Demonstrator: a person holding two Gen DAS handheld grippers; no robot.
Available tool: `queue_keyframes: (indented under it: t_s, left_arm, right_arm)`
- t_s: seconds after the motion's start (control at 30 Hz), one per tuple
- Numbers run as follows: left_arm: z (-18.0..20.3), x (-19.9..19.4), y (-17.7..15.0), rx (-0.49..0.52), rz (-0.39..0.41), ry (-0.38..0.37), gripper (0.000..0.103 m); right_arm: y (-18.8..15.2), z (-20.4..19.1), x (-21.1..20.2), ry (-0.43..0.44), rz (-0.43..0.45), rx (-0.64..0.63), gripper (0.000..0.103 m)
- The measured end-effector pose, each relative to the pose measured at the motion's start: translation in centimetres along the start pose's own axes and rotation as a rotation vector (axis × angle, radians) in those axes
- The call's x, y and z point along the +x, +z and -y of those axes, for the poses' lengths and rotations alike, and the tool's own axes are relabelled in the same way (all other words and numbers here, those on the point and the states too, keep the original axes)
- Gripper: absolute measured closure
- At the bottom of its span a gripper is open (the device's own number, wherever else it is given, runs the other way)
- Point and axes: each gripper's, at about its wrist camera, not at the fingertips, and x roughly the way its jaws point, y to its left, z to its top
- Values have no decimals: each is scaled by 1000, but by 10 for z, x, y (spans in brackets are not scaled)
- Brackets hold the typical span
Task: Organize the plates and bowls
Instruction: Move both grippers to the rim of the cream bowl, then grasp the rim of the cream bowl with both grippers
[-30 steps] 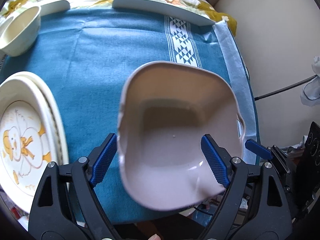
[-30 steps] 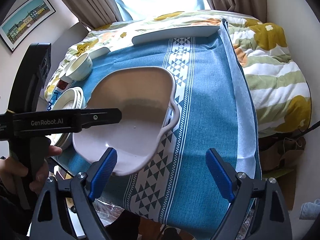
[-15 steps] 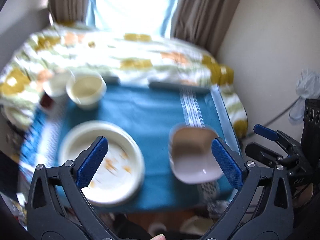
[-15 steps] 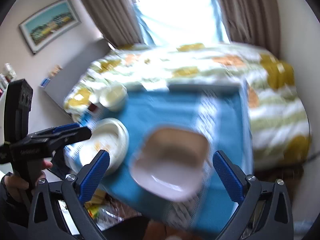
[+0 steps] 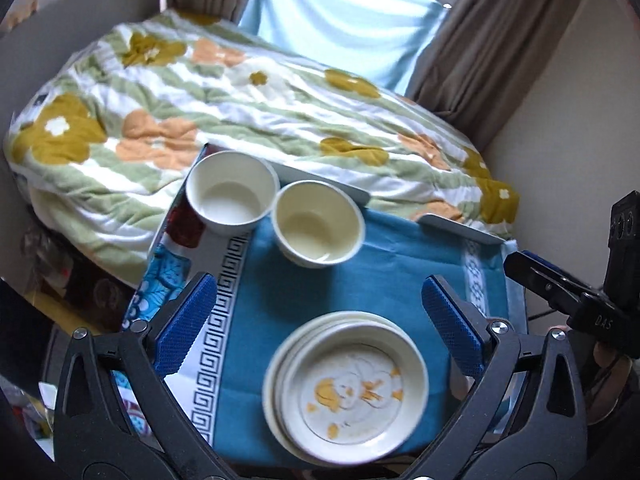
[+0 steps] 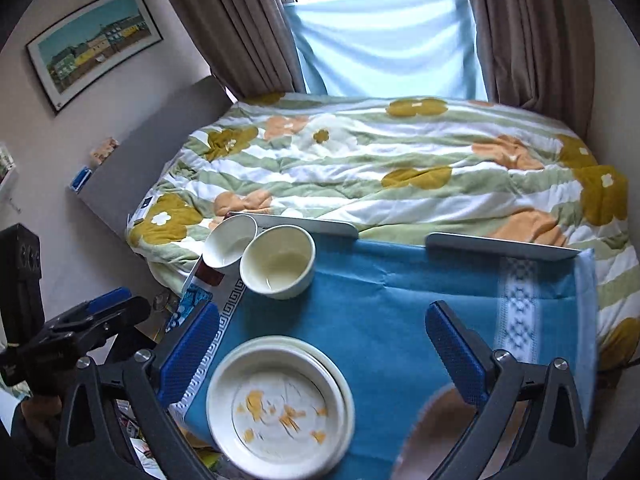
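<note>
Blue-padded left gripper (image 5: pixel 320 320) and right gripper (image 6: pixel 322 344) both hang with jaws wide apart, holding nothing. Stacked cream round plates with orange print (image 5: pixel 348 388) lie at 6 o'clock on the blue tablecloth (image 5: pixel 392 264); two cream round bowls (image 5: pixel 318 224) stand at 11 o'clock.

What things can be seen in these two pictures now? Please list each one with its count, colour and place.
Round bowls: two, one white and one cream, far left of the table, side by side.
Plates: a stack, cream, top one with orange drawing, near edge.
Square bowl: one, pinkish beige, near right, blurred.
Tablecloth: one, blue with white patterned bands.
Quilt: one, green and white stripes with flowers, beyond the table.
Curtains: brown, by the window.
Picture: one, on the left wall.
Left gripper: black, blue pads, open.
Right gripper: the same, open.
</note>
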Motion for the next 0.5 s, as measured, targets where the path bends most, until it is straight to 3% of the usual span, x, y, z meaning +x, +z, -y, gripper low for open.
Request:
queue_keyframes:
  t_s: [0.1,0.17,0.2,0.27,0.33,0.5]
  left_arm:
    - [-28,37,14,-42,-65,-26,14]
    - [-36,61,18,-55,-97,-30,28]
    - [-39,75,20,-72,-116,-37,30]
    - [-46,95,23,-112,-147,-66,39]
    - [-48,114,25,-136,-172,-83,45]
    - [-45,157,29,-136,-230,-72,66]
  right_arm:
    - [11,-8,47,-8,-63,26,0]
    - [15,-8,77,-12,-108,43,5]
    - [16,-7,91,-15,-132,54,7]
    - [17,-5,117,-17,-179,75,20]
    - [17,-2,139,-30,-217,94,24]
    - [13,7,175,-14,-278,143,45]
